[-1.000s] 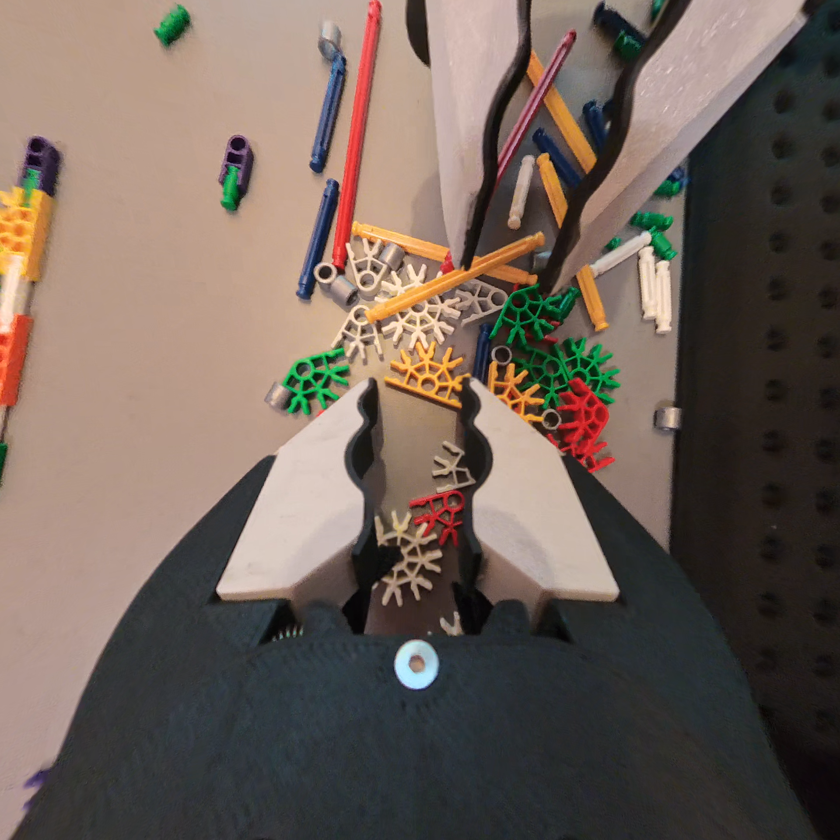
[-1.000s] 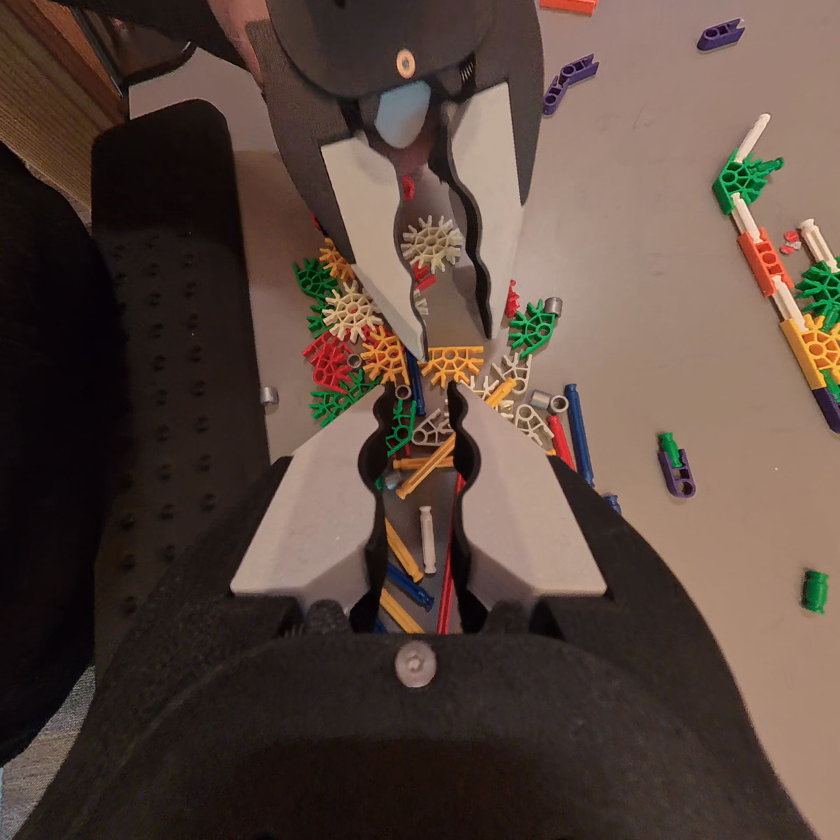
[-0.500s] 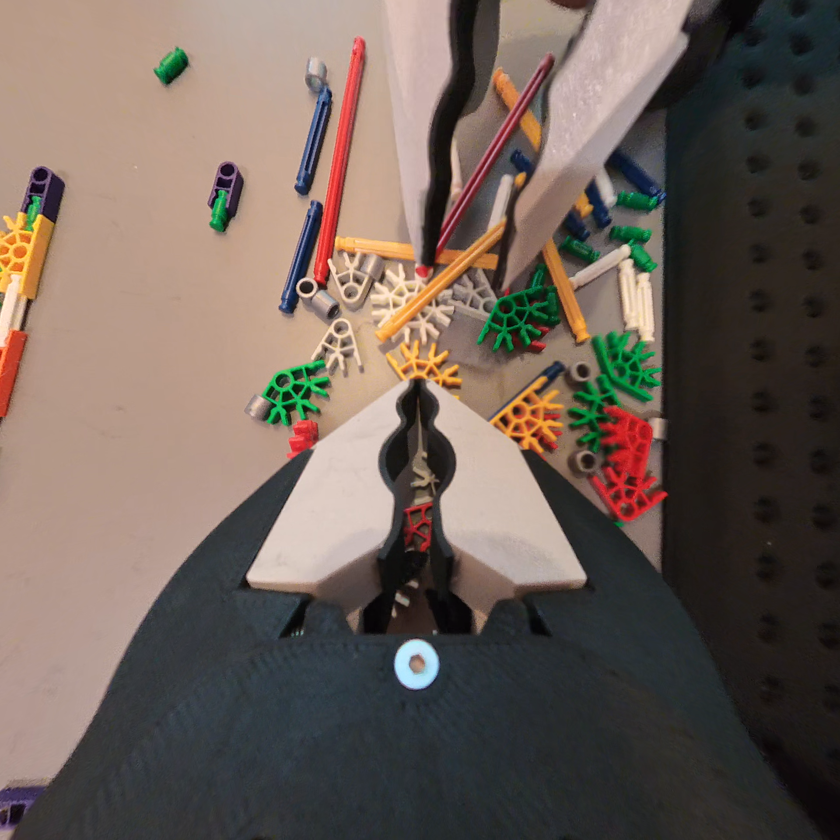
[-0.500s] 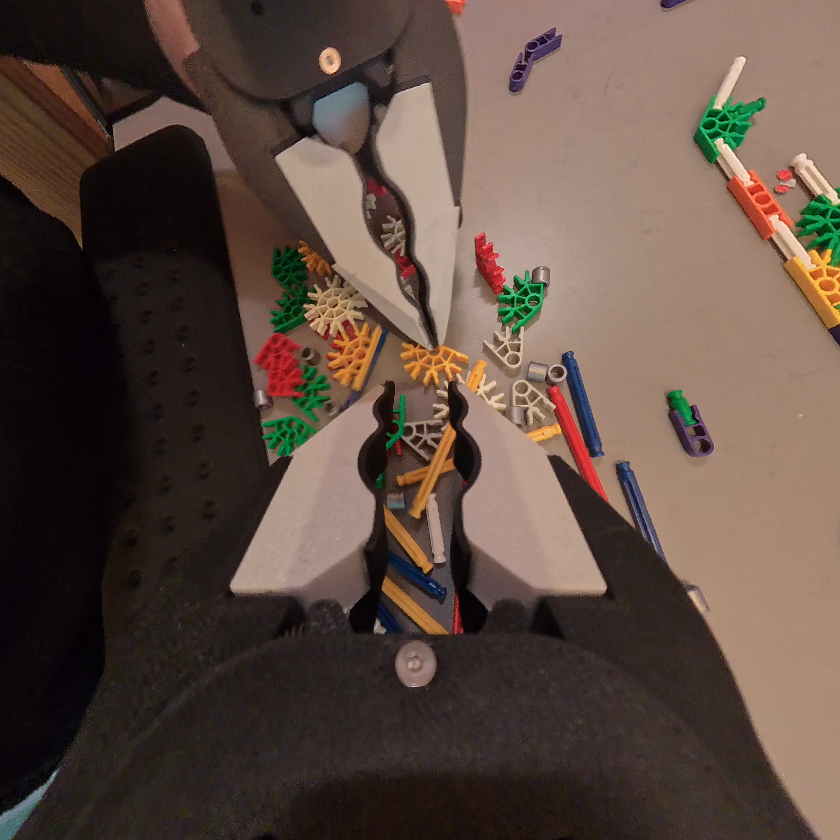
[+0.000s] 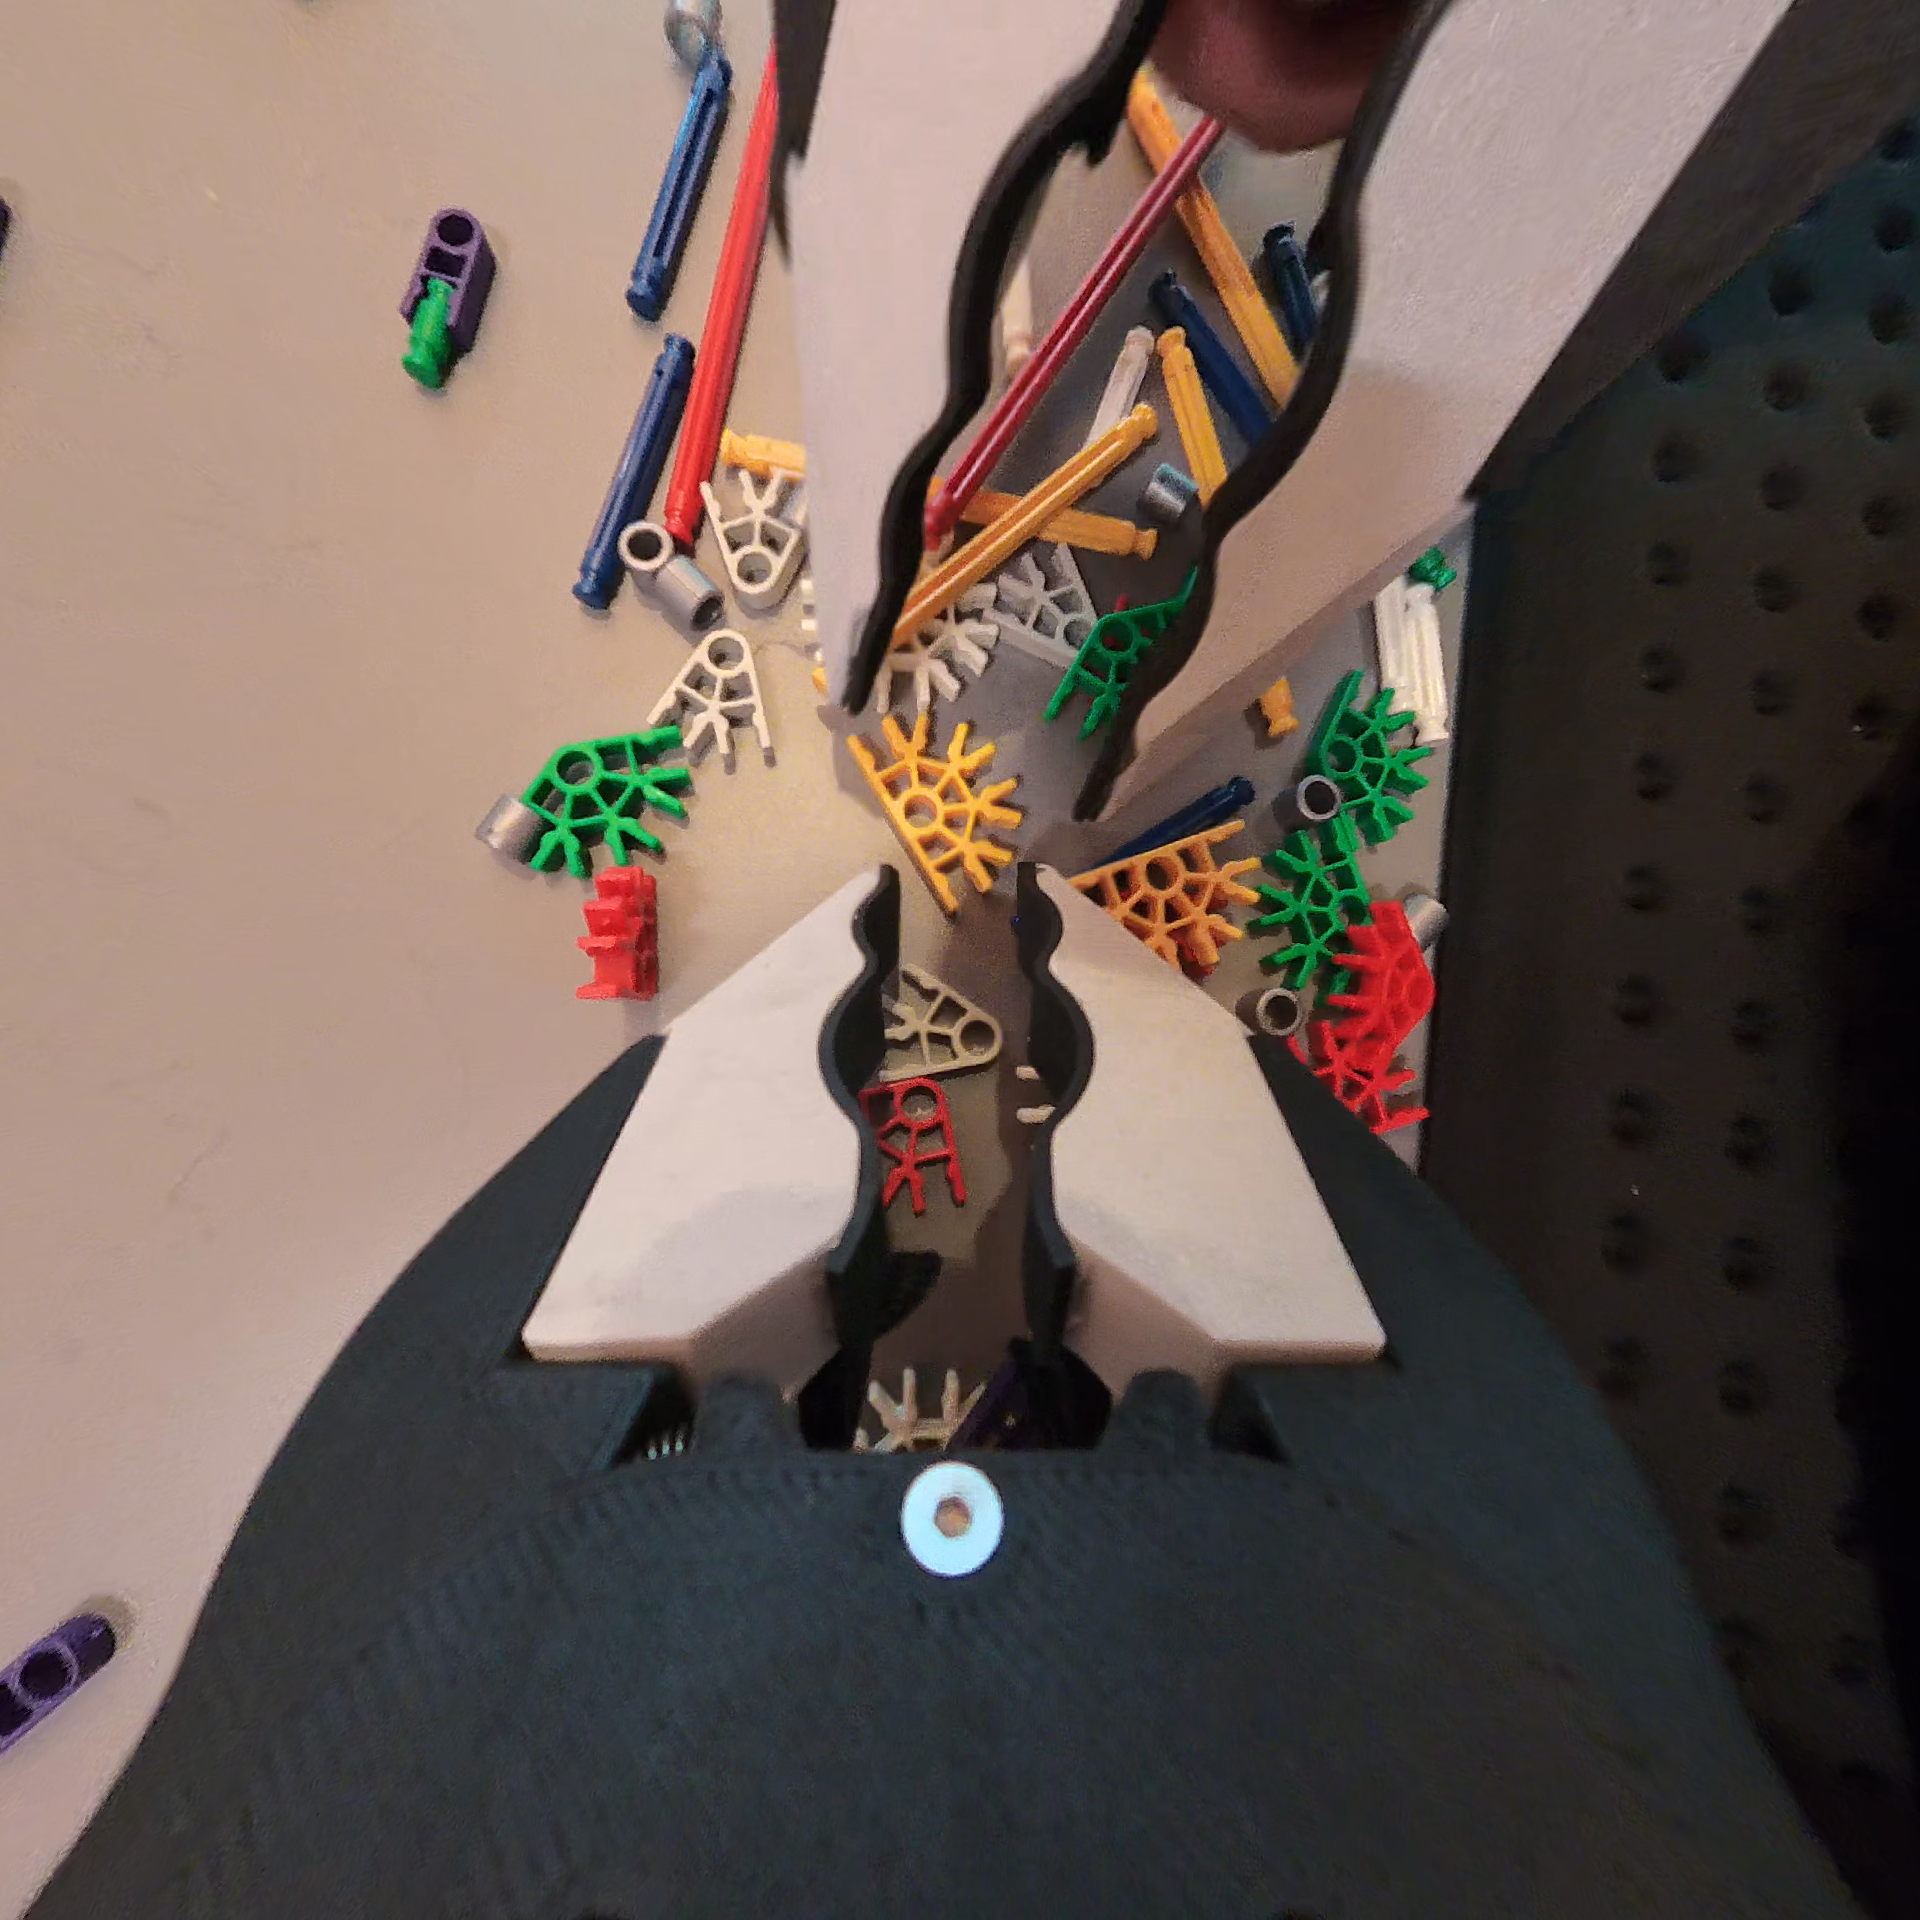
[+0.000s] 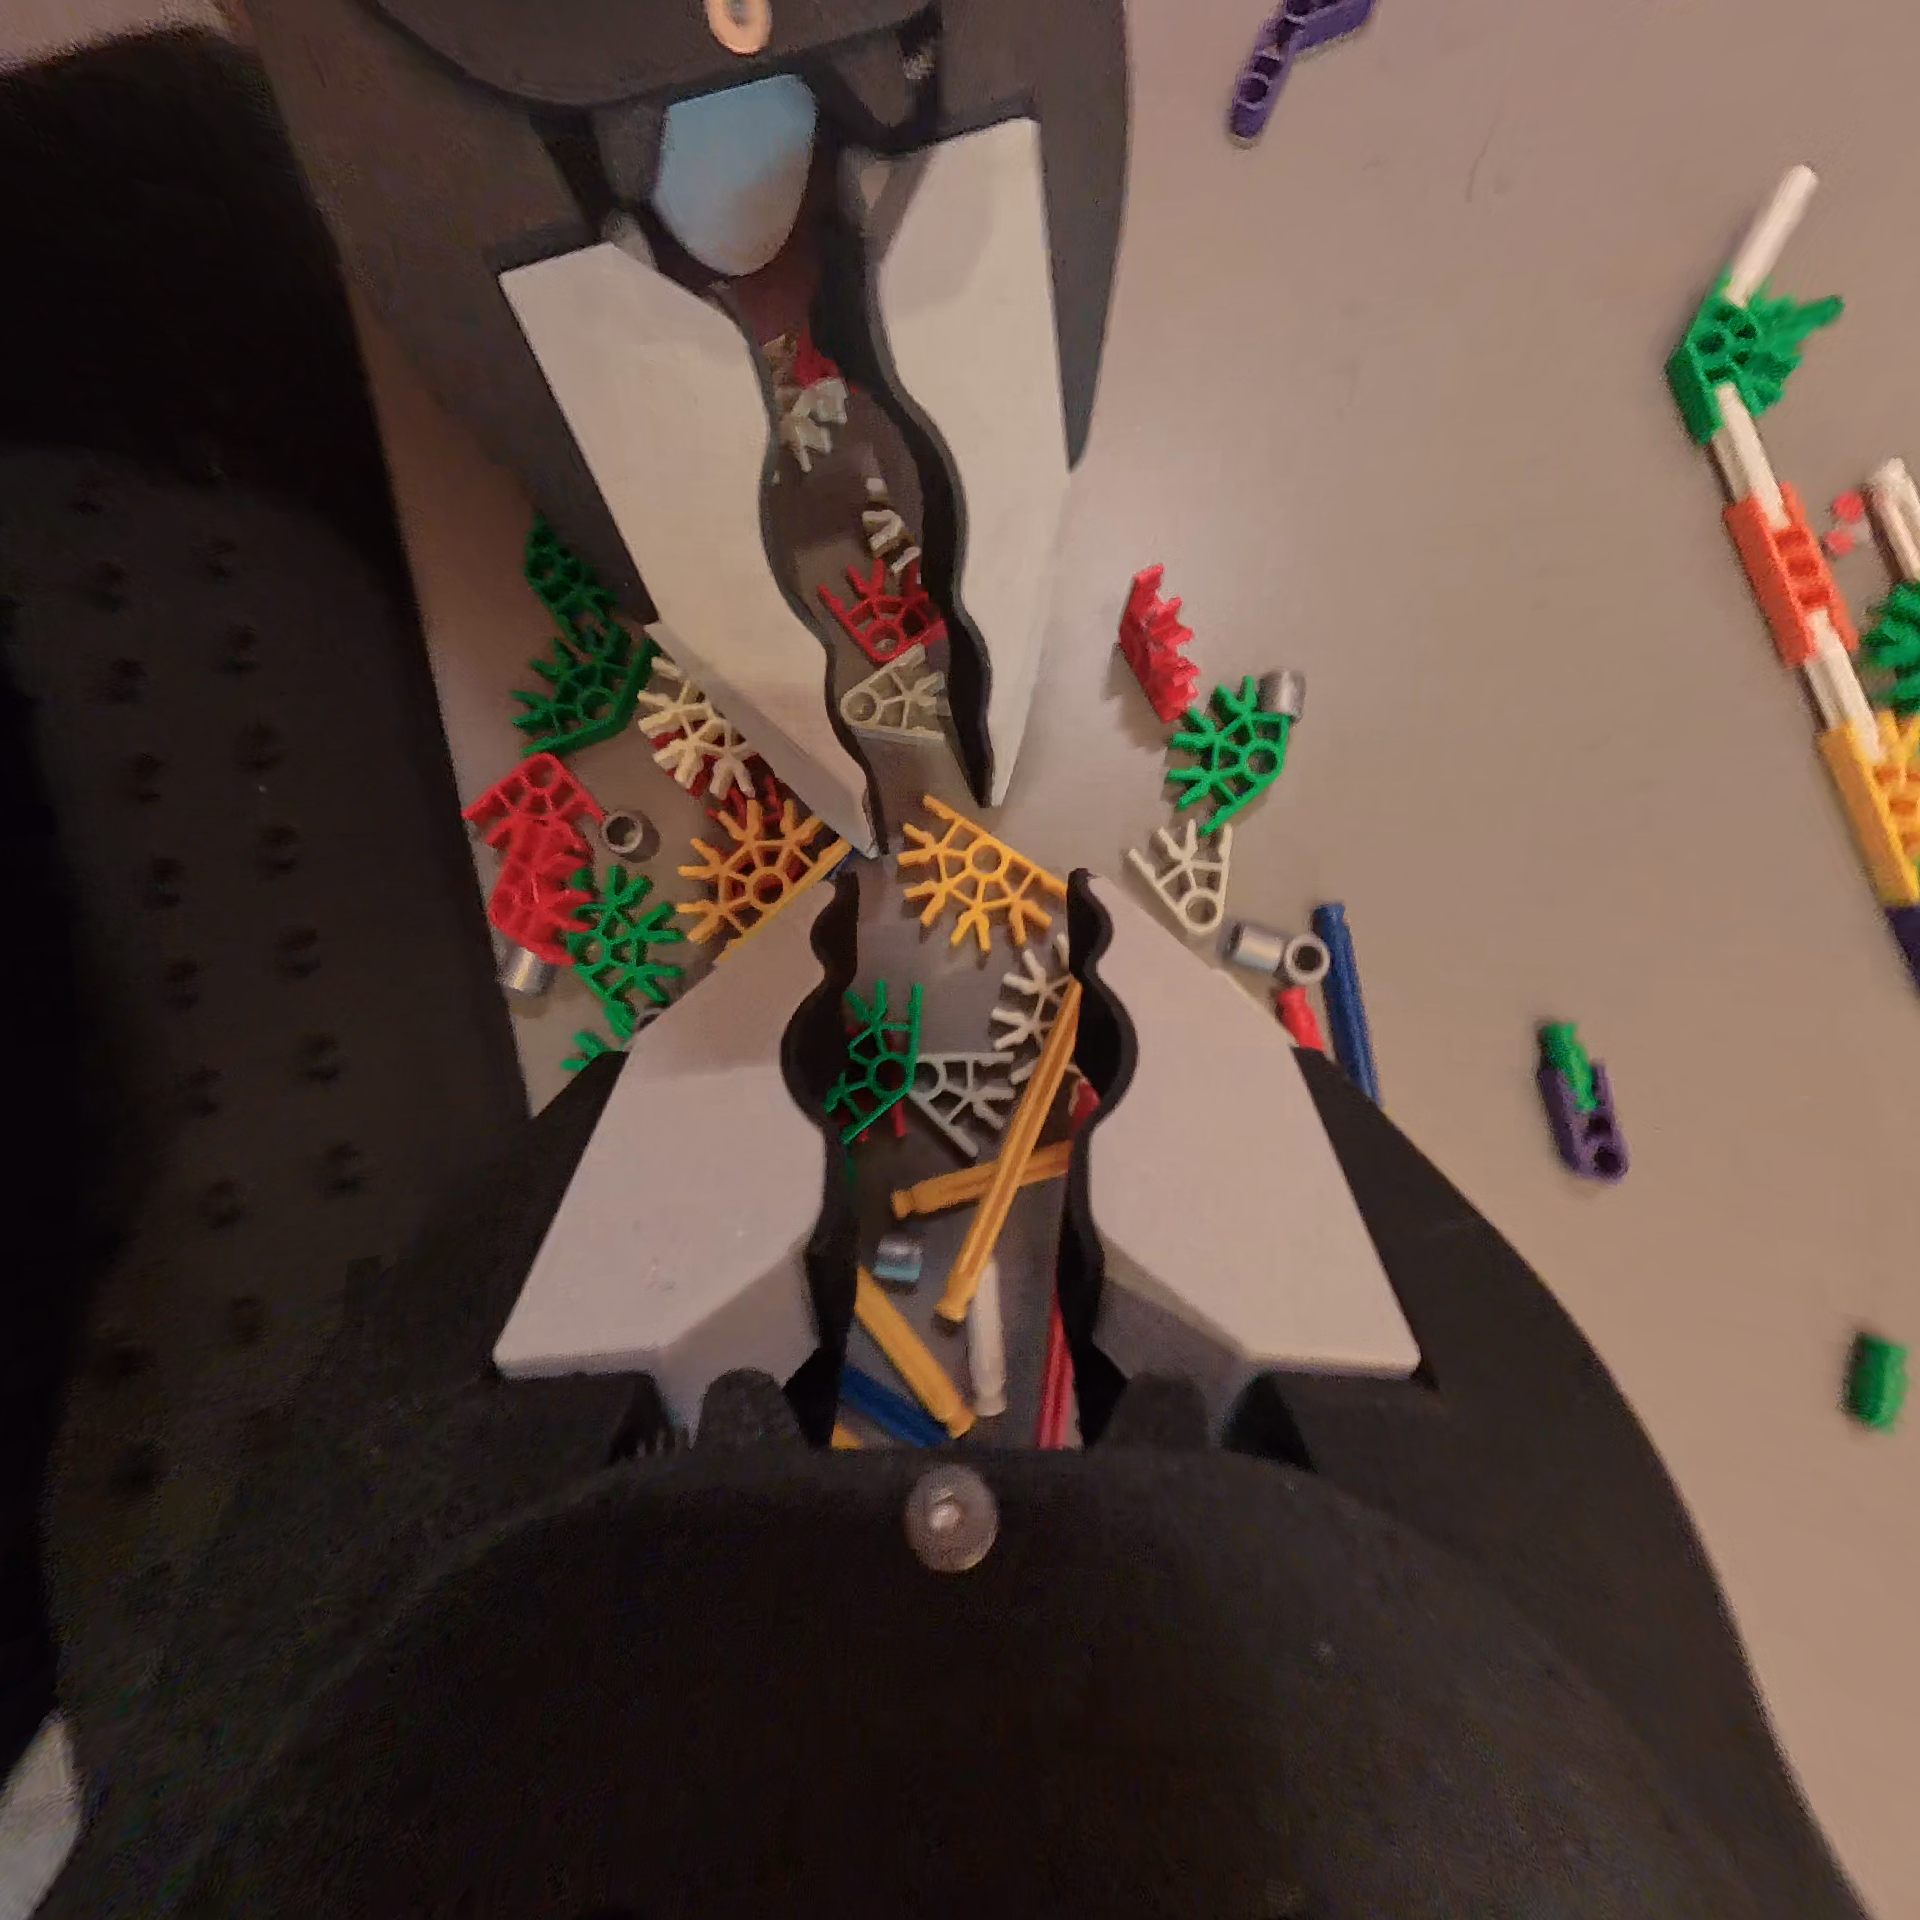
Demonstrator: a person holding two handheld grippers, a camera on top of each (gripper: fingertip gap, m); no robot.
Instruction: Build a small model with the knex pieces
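In the left wrist view, a purple connector (image 5: pixel 449 272) with a green peg is lying at the upper left on the desk (image 5: pixel 208 727), well apart from the rest. Right of it, a green connector (image 5: pixel 601 800) and a red connector (image 5: pixel 620 933) are sitting just left of the left hand-held gripper (image 5: pixel 956 894), which is hanging released with its jaws parted and grasping nothing. A yellow fan-shaped connector (image 5: pixel 940 805) is lying just ahead of its tips, between them and the tips of the right hand-held gripper (image 5: pixel 977 748) coming in from the top, also released. Between that one's fingers, a dark red rod (image 5: pixel 1070 332) and crossed yellow rods (image 5: pixel 1029 509) are showing. Further right, an orange connector (image 5: pixel 1169 894), then green and red connectors, are crowding against the black perforated pad (image 5: pixel 1683 831).

In the right wrist view, the yellow fan-shaped connector (image 6: pixel 977 883) is again sitting between both sets of tips.
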